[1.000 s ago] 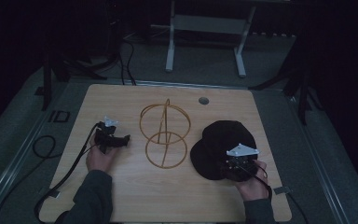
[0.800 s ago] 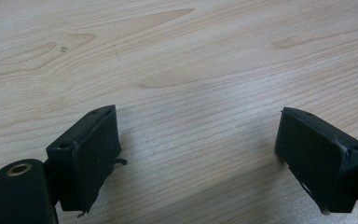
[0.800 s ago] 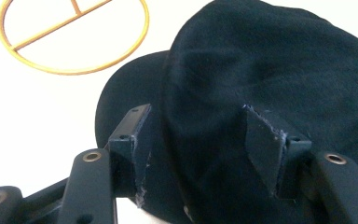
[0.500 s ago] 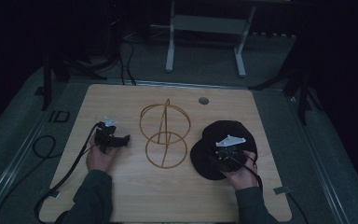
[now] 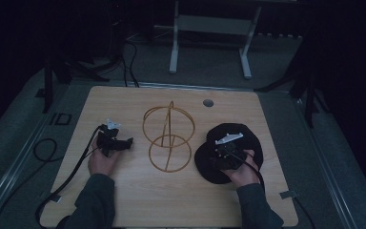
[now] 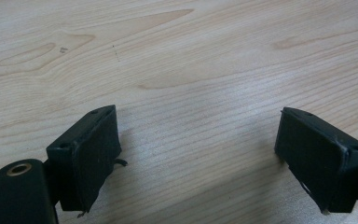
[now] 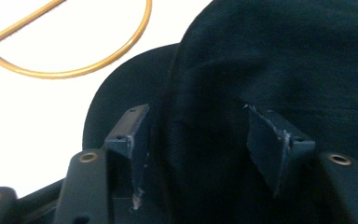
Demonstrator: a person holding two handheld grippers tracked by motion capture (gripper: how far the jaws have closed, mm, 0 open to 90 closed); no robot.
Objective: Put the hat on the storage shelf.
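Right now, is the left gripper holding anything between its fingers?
No: the left gripper has its fingers spread wide, with bare wooden table between them.

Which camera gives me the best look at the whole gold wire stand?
The high view: the gold wire stand shows complete there, upright hoops over a round base ring, mid-table. The right gripper view catches just an arc of its ring beside the black hat. The left gripper view faces bare table.
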